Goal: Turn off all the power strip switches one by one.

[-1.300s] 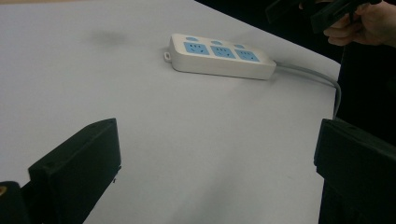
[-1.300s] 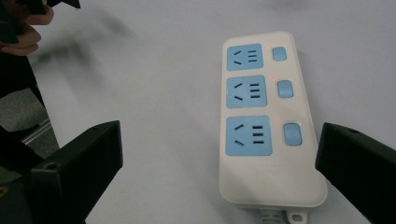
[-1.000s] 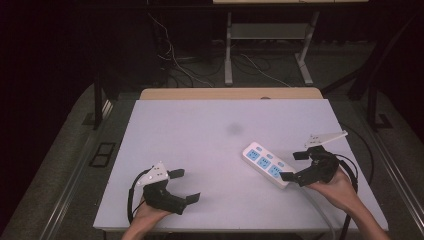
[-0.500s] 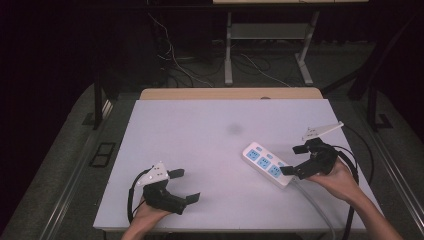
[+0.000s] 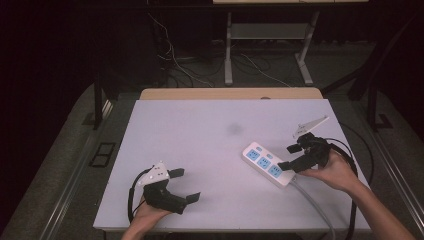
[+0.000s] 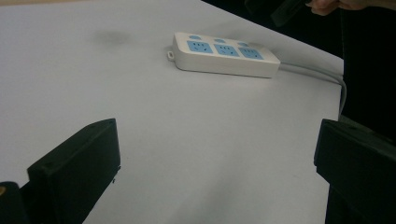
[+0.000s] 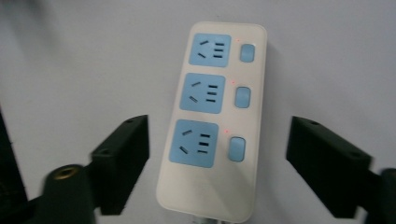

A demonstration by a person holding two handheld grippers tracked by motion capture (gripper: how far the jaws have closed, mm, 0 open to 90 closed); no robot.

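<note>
Right gripper has been closing around the power strip, pads not touching yet. Left gripper idles wide open.

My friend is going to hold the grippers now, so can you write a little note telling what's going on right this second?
Right gripper: jaws have just been closing around the cord end of the white power strip. They straddle it with a gap on each side, so nothing is gripped yet.
Left gripper: open, holding nothing, resting near the front left of the table.
Power strip: lies flat toward the table's right side, with three blue sockets and its grey cord running off the front edge.
Done: right gripper lined up over the strip.
Left: probably close on the strip, then move it.
</note>
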